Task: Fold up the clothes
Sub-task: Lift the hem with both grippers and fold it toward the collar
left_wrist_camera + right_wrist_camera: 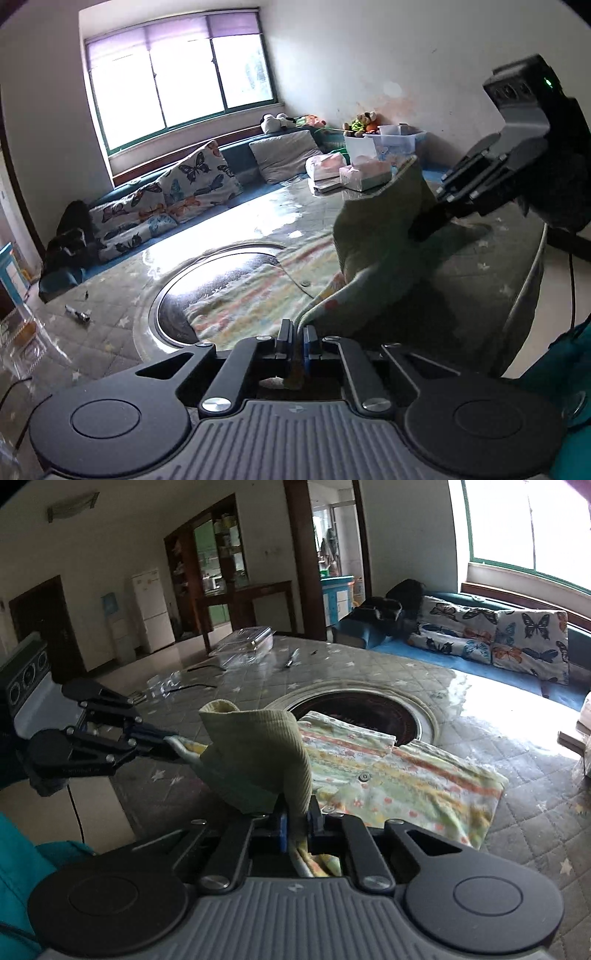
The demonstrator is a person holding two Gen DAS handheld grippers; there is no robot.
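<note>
Both my claws clamped tight, angled down: left claw (298, 341) and right claw (297, 821), each pinching cloth (258, 753), raised.

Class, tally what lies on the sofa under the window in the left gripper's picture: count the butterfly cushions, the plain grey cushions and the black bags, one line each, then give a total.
Butterfly cushions: 2
Plain grey cushion: 1
Black bag: 1
Total: 4

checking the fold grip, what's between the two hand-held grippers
A lifted, ribbed green edge of the patterned garment spans from the left hand-held gripper to the right hand-held gripper, both shut on it; clearest in the right wrist view.
</note>
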